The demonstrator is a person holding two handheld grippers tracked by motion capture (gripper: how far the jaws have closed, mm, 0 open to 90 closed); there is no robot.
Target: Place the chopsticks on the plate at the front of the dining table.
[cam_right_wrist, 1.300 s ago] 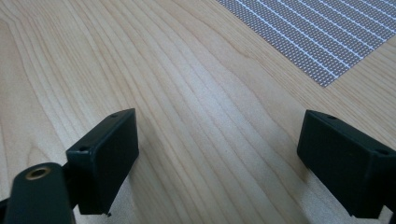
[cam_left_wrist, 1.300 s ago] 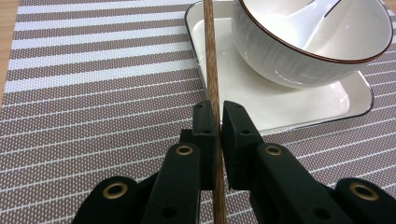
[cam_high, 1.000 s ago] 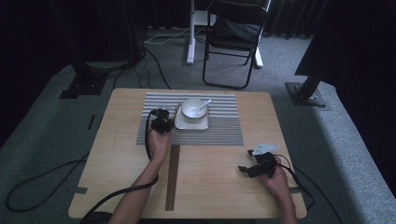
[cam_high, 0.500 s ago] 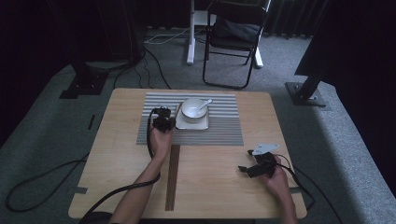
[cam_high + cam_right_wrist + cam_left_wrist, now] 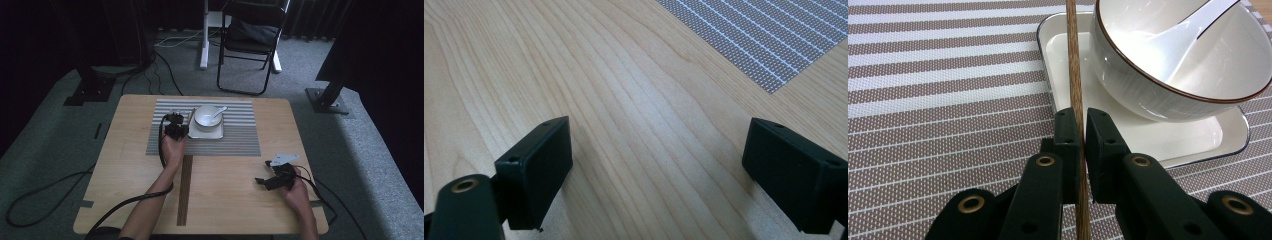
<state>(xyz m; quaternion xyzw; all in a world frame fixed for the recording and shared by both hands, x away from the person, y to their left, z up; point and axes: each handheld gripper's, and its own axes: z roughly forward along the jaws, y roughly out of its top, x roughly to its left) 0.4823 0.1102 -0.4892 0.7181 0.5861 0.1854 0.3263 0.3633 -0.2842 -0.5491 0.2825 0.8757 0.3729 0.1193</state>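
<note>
My left gripper [image 5: 1078, 120] is shut on a thin brown wooden chopstick [image 5: 1074, 60]. The stick runs between the pads and on over the left rim of a white square plate [image 5: 1158, 140]. A white bowl [image 5: 1188, 65] with a brown rim stands on that plate, and a white spoon [image 5: 1193, 25] rests inside it. From above, the left gripper [image 5: 174, 120] sits on the striped placemat [image 5: 235, 140] just left of the bowl [image 5: 207, 116]. My right gripper [image 5: 262, 171] lies low at the table's right front. Its jaws [image 5: 656, 165] stand open over bare wood.
The light wooden table [image 5: 125, 165] has a dark inlaid strip [image 5: 185, 190] running toward its front edge. A corner of the placemat [image 5: 774, 30] lies beyond the right gripper. A black folding chair [image 5: 250, 45] and floor cables [image 5: 40, 190] lie off the table.
</note>
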